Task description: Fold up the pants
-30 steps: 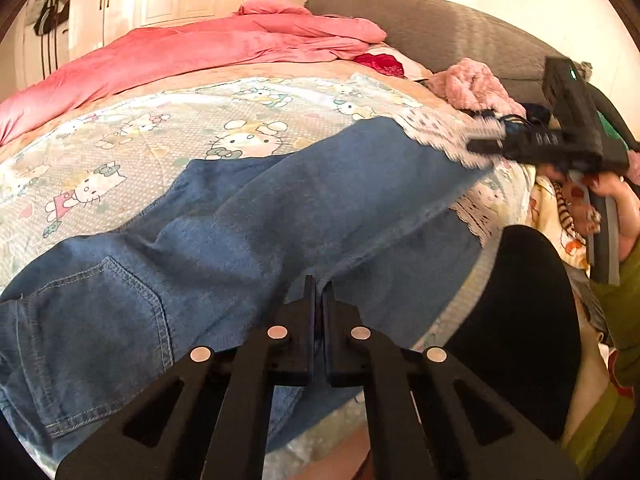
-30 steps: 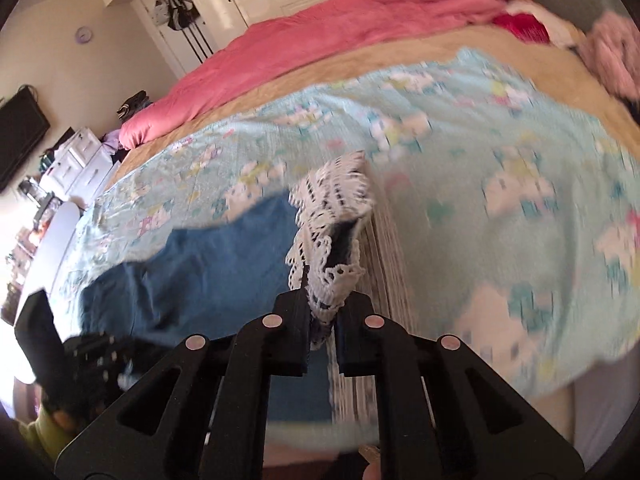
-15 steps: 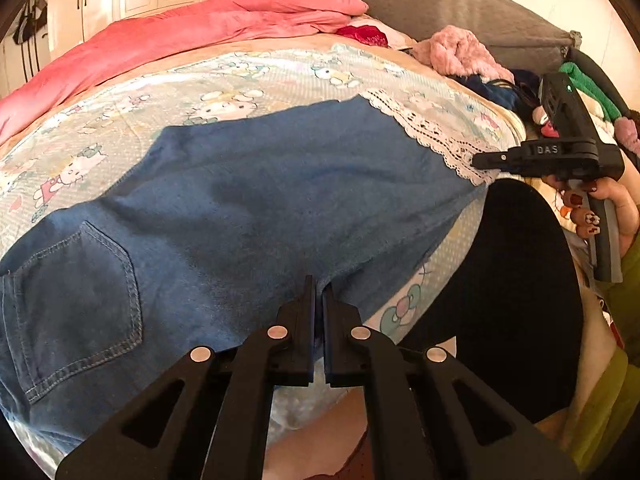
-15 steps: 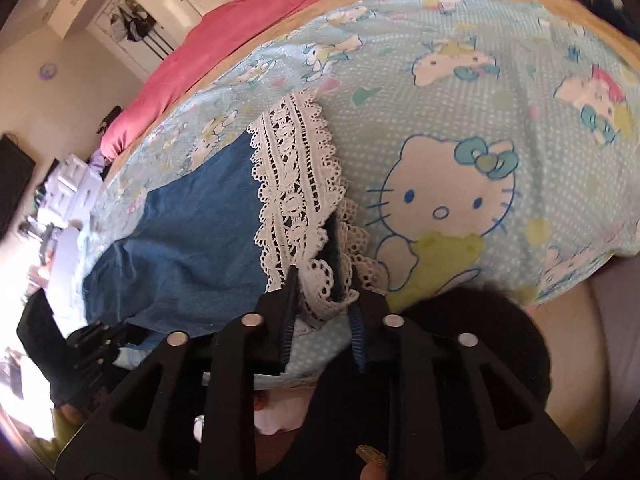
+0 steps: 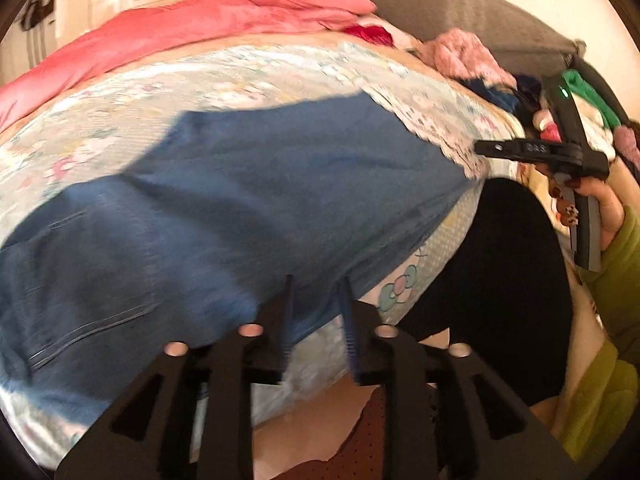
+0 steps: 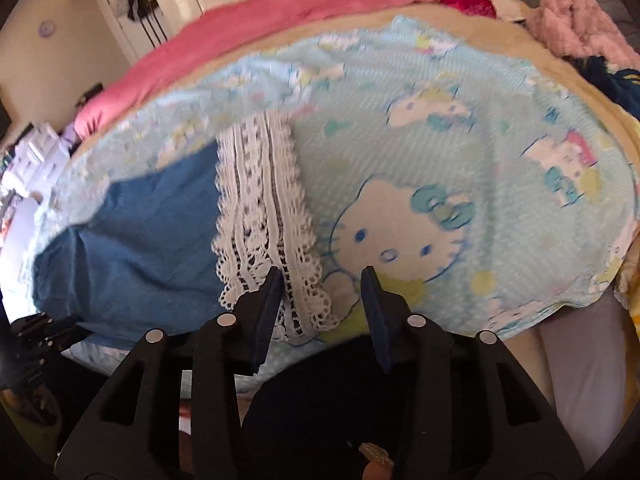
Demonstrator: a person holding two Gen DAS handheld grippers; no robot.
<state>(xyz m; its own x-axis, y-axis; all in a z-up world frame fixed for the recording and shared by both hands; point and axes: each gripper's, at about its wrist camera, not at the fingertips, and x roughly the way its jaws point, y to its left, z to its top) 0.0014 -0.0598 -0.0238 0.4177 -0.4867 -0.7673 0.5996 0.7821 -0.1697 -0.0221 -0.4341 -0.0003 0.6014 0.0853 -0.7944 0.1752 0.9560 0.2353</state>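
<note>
Blue denim pants (image 5: pixel 240 208) lie folded lengthwise and flat on the cartoon-cat bedsheet (image 6: pixel 440 168). Their white lace hem (image 6: pixel 264 200) is at the right end. My left gripper (image 5: pixel 317 292) stands over the pants' near edge with its jaws opening. Denim lies between the fingers, but the pads are off it. My right gripper (image 6: pixel 322 280) is at the hem's near corner, its jaws opening too, with lace lying loose between them. In the left wrist view the right gripper (image 5: pixel 486 147) shows side-on by the hem. The left gripper (image 6: pixel 44 332) shows small at the right wrist view's lower left.
A pink duvet (image 5: pixel 180 28) is bunched at the far side of the bed. A fluffy pink garment (image 5: pixel 468 56) and other clothes are piled at the right by the grey headboard (image 5: pixel 440 0). The person's dark-clad leg (image 5: pixel 508 272) presses against the bed's near edge.
The right gripper brought the lifted lace hem down onto the sheet and let go. The left gripper, shut on the denim edge before, has opened. The pants now lie flat.
</note>
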